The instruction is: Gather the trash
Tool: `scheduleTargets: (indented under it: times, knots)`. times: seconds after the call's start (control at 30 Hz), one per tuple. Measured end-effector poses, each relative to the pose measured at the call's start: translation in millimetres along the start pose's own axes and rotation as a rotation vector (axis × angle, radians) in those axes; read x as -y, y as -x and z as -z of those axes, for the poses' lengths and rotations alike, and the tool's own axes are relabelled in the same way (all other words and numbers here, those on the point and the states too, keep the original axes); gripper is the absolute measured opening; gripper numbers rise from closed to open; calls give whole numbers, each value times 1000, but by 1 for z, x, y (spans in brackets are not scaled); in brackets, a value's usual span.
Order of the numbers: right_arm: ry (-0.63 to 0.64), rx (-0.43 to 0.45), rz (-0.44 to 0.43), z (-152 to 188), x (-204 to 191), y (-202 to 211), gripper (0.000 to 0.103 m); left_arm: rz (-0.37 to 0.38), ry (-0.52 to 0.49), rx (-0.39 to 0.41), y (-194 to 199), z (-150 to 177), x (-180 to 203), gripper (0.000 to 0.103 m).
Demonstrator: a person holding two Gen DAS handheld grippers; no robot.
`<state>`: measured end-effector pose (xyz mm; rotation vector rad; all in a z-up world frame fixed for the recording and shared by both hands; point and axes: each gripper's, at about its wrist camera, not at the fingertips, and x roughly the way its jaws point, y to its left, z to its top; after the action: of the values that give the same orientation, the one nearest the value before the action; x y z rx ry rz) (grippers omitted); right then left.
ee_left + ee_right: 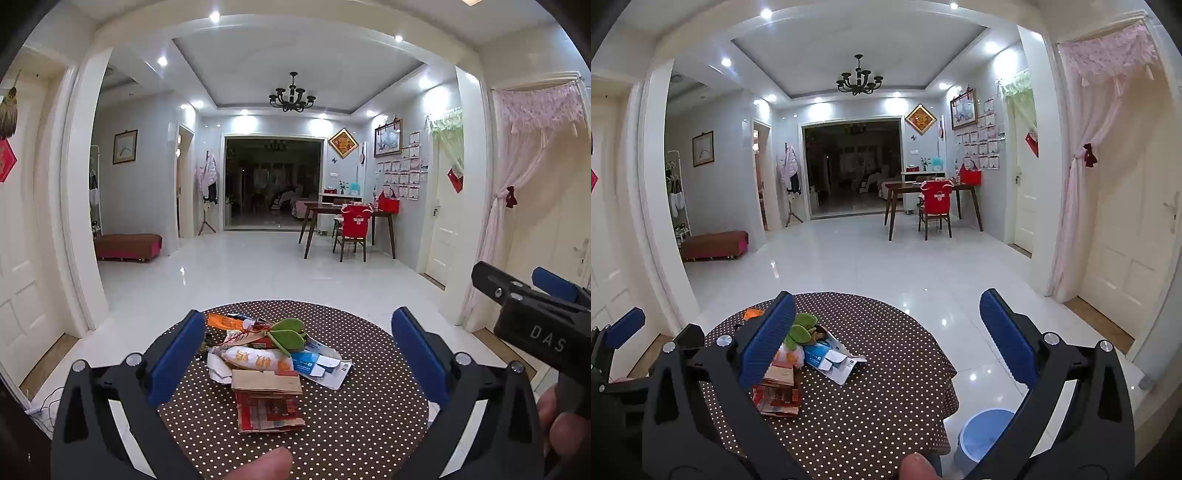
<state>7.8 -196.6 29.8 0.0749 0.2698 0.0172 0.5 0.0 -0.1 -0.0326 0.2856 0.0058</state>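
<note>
A heap of trash (271,354) lies on a round brown polka-dot table (369,406): a brown and red paper wrapper (267,400), a white packet with orange print (255,358), a blue and white carton (321,365), a green leaf-like piece (290,332). My left gripper (299,354) is open and empty, held above the near side of the heap. My right gripper (886,339) is open and empty, right of the heap (798,358); it also shows in the left wrist view (517,284).
A blue bin (982,435) stands on the floor at the table's (886,406) right side. White tiled floor (277,269) stretches beyond. A dining table with a red-covered chair (352,225) stands far off on the right; a brown bench (127,245) on the left.
</note>
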Motion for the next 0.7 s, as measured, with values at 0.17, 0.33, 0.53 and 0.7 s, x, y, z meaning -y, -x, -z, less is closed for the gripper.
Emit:
scheduleTargets:
  times: [0.17, 0.33, 0.53, 0.7]
  knots:
    - [8, 2, 5, 2, -3, 0, 98, -24, -10, 0, -3, 0, 3, 99]
    - [-7, -5, 12, 2, 1, -1, 98, -16, 9, -2, -3, 1, 2, 99]
    - [-18, -12, 13, 3, 1, -1, 98, 3, 28, -4, -4, 6, -3, 99]
    - [-12, -24, 2, 2, -3, -8, 98, 10, 30, -5, -6, 7, -4, 99]
